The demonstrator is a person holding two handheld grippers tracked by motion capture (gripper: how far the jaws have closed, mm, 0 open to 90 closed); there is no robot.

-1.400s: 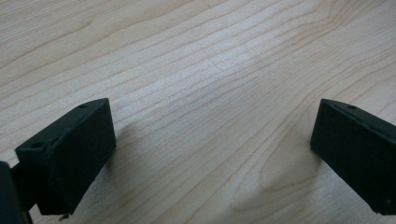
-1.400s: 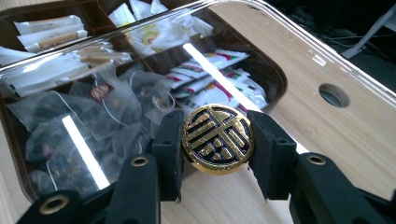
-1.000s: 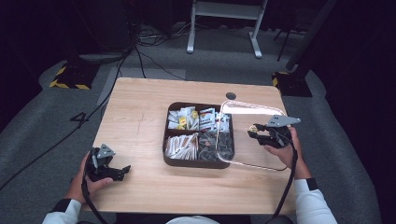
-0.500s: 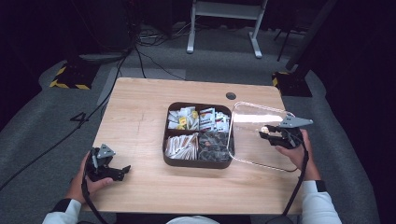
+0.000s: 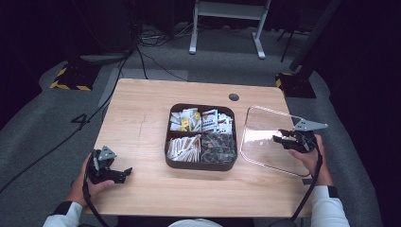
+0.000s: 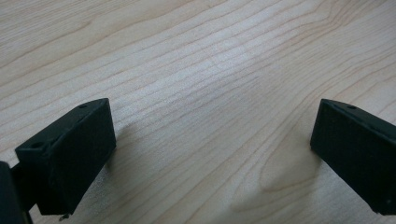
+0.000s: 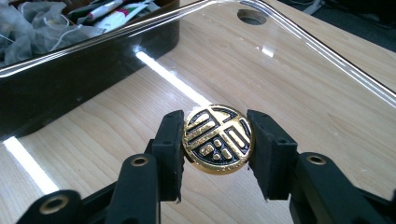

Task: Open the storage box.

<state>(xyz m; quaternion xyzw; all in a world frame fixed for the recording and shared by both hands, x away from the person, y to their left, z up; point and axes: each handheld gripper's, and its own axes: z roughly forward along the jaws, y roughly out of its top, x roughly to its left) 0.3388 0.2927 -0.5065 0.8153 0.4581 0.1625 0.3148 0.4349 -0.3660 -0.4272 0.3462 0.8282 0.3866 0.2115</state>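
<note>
1. Clear plastic lid was held above the table at three o'clock of the compartment box.
2. Its gold knob was clenched by the right gripper; the left gripper rested released.
3. Light, stiff and slippery handling was judged; the knob was the surest hold.

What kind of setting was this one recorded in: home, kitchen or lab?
Most likely a lab or studio recording bay: a lone wooden table on grey carpet, cables trailing over the floor, yellow-black hazard-taped stand bases and a dark surround. Nothing looks domestic.
</note>
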